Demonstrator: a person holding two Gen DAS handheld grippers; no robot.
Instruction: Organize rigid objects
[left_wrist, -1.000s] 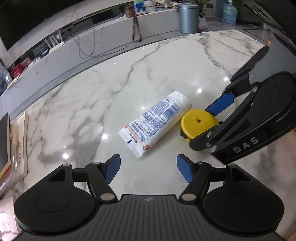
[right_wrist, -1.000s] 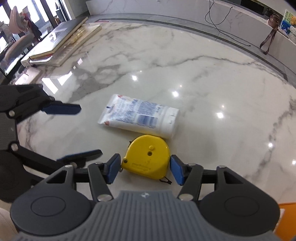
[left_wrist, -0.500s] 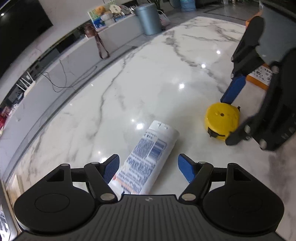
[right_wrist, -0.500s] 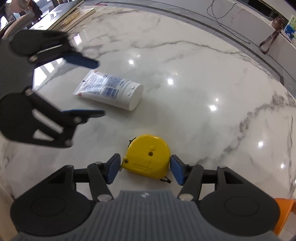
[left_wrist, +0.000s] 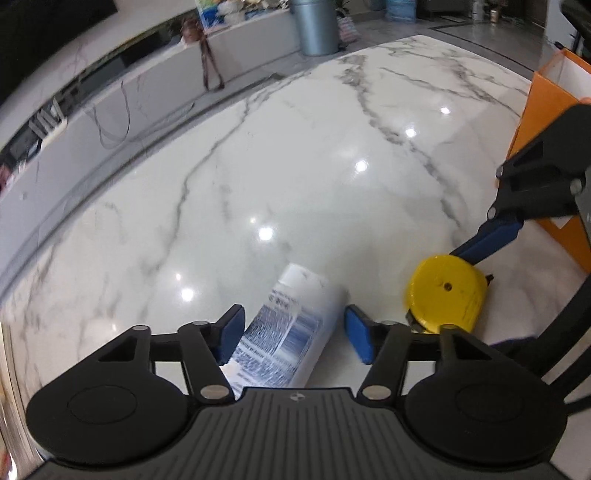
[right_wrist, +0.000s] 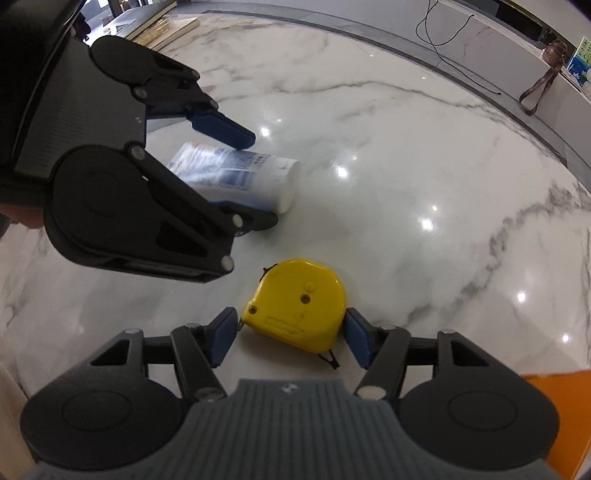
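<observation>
Since a second ago the left gripper (left_wrist: 294, 330) has slid over the white tube (left_wrist: 291, 328), which then lay ahead of its blue pads and now lies between them, and its jaws have just been closing in. In the left wrist view the left pad sits just beside the tube's printed side while a gap shows between the right pad and the tube, so the jaws stand apart around it without pinching it. The tube lies flat on the marble table (left_wrist: 314, 166), cap end pointing away from the camera.

The right gripper (right_wrist: 290, 338) straddles the yellow tape measure (right_wrist: 297, 304), which lies flat on the table just beside the tube. Its jaws have opened slightly; the right pad is touching or nearly touching the case and the left shows a small gap, so I cannot tell whether it grips. An orange box (left_wrist: 550, 122) stands at the table's far right.
</observation>
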